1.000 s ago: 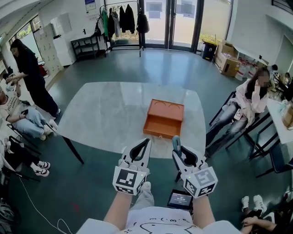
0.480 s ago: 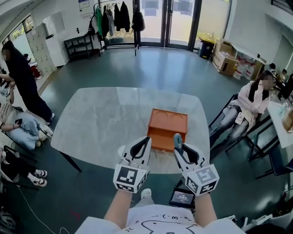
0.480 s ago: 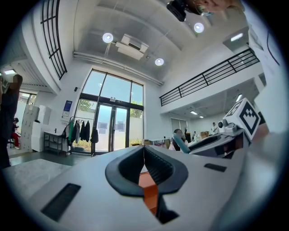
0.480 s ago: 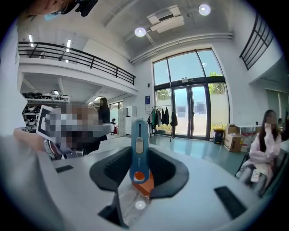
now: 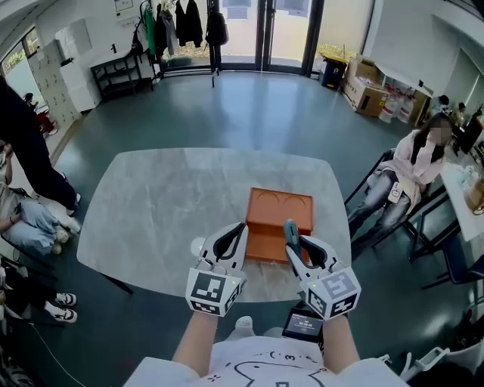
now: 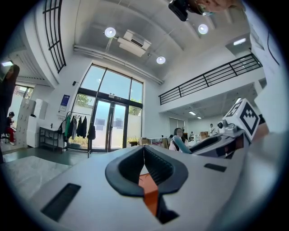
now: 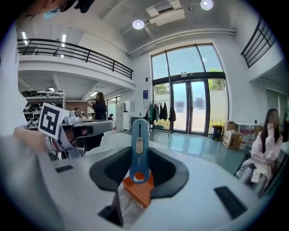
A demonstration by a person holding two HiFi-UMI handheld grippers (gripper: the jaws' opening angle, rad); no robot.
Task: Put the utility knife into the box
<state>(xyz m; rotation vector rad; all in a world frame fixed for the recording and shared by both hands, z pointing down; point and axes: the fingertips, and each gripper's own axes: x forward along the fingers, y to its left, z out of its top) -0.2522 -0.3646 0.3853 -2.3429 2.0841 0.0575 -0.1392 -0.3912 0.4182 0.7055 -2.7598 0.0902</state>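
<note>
An open orange box (image 5: 280, 212) sits on the grey marble table (image 5: 159, 204), towards its near right side. My right gripper (image 5: 293, 236) is shut on a blue utility knife (image 5: 290, 229), which stands upright between the jaws (image 7: 139, 135); its tip overlaps the box's near edge in the head view. Just left of the box is my left gripper (image 5: 240, 231), jaws shut together with nothing held (image 6: 143, 149). Orange of the box (image 6: 151, 200) shows through the gap below the left jaws, and the box (image 7: 140, 190) also shows under the knife in the right gripper view.
A person sits on a chair (image 5: 418, 162) right of the table, and other people (image 5: 23, 219) are at the left edge. Cardboard boxes (image 5: 367, 87) and a coat rack (image 5: 181, 23) stand by the far glass doors. A small screen device (image 5: 302, 325) is below my right gripper.
The table and box have drawn closer beneath both grippers. The knife tip, earlier short of the box, now overlaps its near edge. Both grips look unchanged.
</note>
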